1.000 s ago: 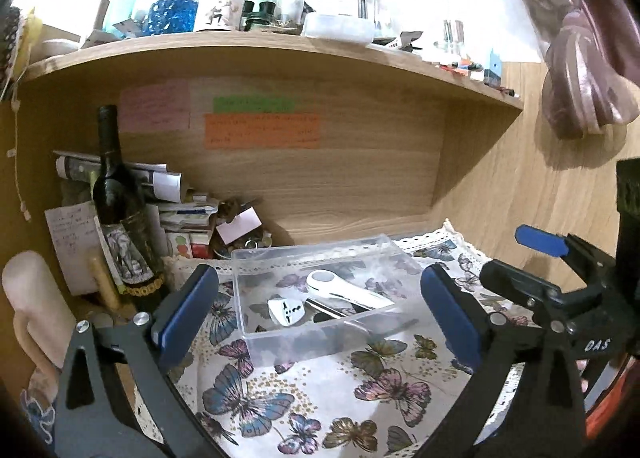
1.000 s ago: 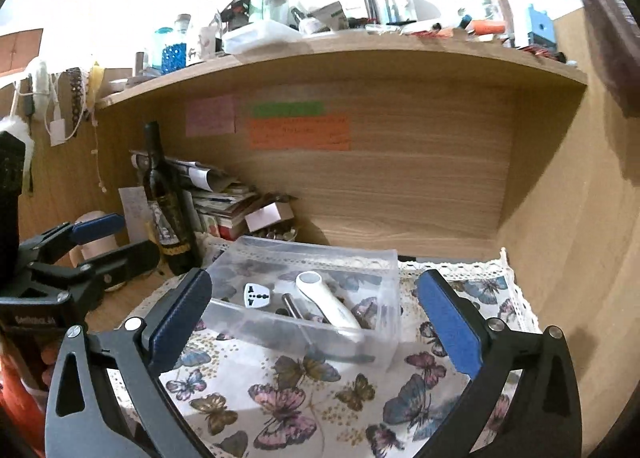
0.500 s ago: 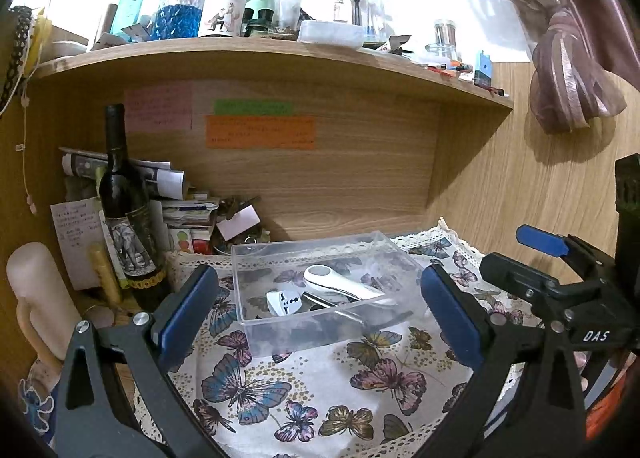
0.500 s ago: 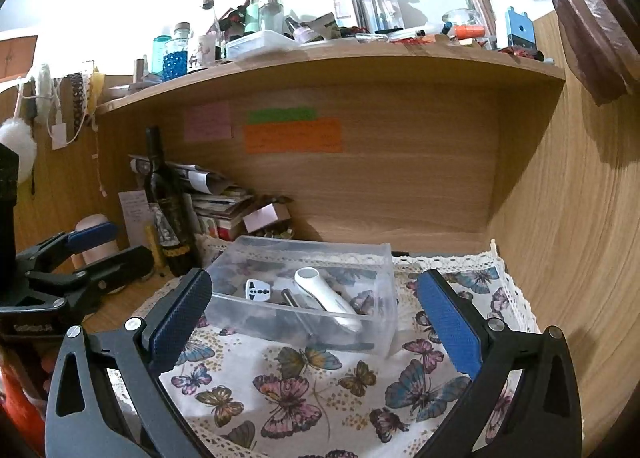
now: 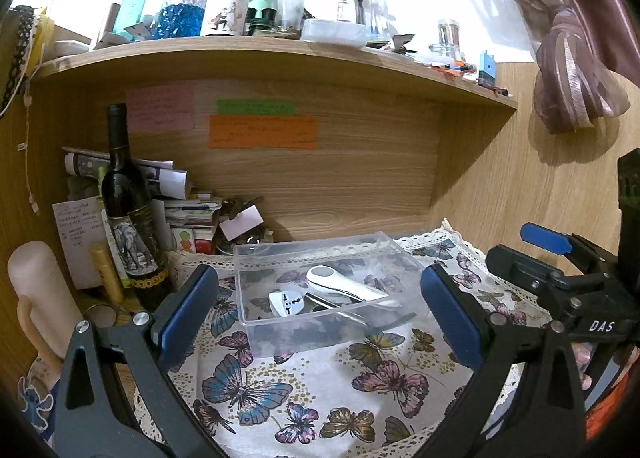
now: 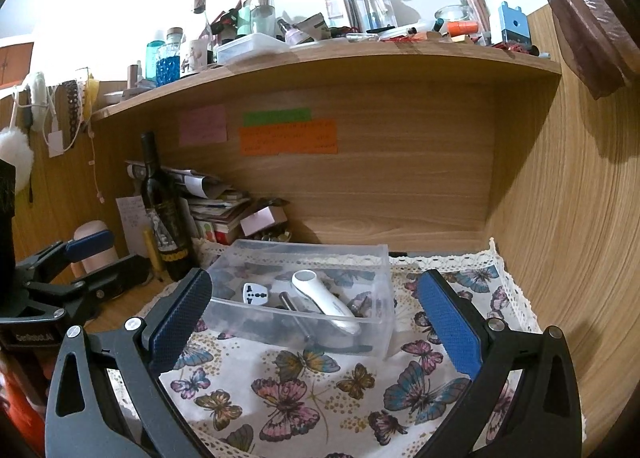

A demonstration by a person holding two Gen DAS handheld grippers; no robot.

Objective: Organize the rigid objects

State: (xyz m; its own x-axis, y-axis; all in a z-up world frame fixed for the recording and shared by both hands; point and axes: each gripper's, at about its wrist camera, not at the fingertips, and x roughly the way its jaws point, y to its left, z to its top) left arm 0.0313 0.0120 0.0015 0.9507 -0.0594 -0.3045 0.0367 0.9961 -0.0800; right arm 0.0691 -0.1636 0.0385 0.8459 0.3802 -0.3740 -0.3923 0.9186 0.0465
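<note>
A clear plastic box [image 5: 256, 322] [image 6: 380, 286] stands on the butterfly cloth [image 5: 320, 386] [image 6: 304, 386]. Inside lie a white handheld device [image 5: 344, 285] [image 6: 324, 300], a white plug adapter [image 5: 286, 302] [image 6: 256, 293] and a dark metal tool [image 6: 294, 312]. My left gripper [image 5: 320, 316] is open and empty, held back from the box. My right gripper [image 6: 314, 322] is open and empty, also in front of the box. Each gripper shows at the edge of the other's view: the right one [image 5: 560, 258], the left one [image 6: 80, 262].
A dark wine bottle [image 5: 128, 214] [image 6: 164, 210] stands left of the box beside a pile of papers and boxes [image 5: 188, 210]. A pale cylinder [image 5: 38, 294] stands at far left. The shelf above [image 5: 280, 54] carries several bottles and jars. Wooden walls close the back and right.
Both grippers have pulled back and risen, so the box looks smaller and more of the cloth and top shelf shows. Jaws stay open.
</note>
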